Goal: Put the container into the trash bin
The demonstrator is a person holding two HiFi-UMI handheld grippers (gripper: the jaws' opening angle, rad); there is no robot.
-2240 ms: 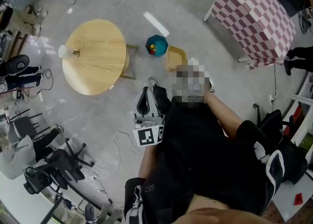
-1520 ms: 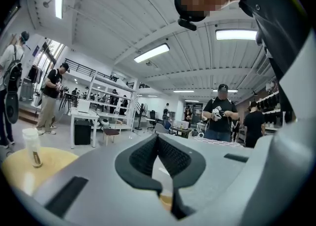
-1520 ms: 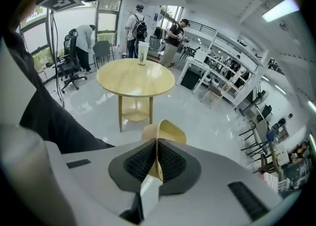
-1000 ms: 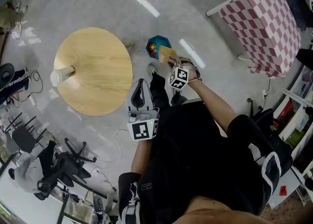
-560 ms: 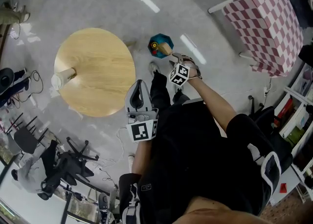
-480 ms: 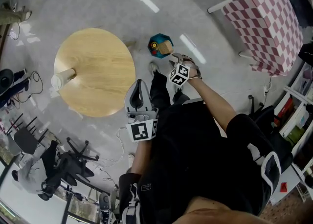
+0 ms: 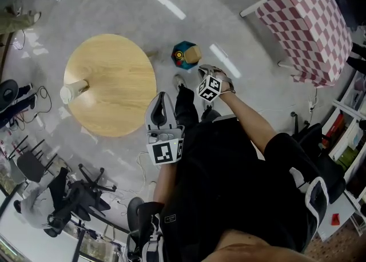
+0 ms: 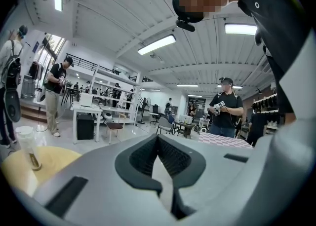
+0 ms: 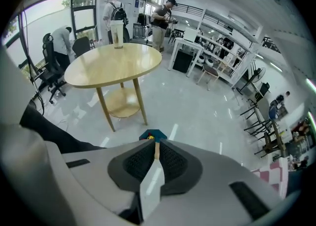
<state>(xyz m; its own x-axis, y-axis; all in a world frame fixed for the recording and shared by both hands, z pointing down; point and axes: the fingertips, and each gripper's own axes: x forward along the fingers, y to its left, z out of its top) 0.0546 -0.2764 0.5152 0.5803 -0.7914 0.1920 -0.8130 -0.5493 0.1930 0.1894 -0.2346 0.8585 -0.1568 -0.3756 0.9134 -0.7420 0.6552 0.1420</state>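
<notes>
Moved: container [image 7: 193, 55] has left the right gripper [image 9: 156, 147] and now sits in the trash bin [image 7: 182, 54], toward the bin's right side in the head view.
Right gripper: just beside the trash bin and higher, tilted steeply down at it; jaws closing, a thin slit between them, nothing in it.
Left gripper [image 8: 158, 138]: well back from the trash bin, by the person's body; jaws together, empty.
Counter [image 7: 108, 86]: round, wooden, left of the trash bin, apart from it.
Cup [image 7: 71, 91]: upright on the counter's edge farthest from the trash bin.
</notes>
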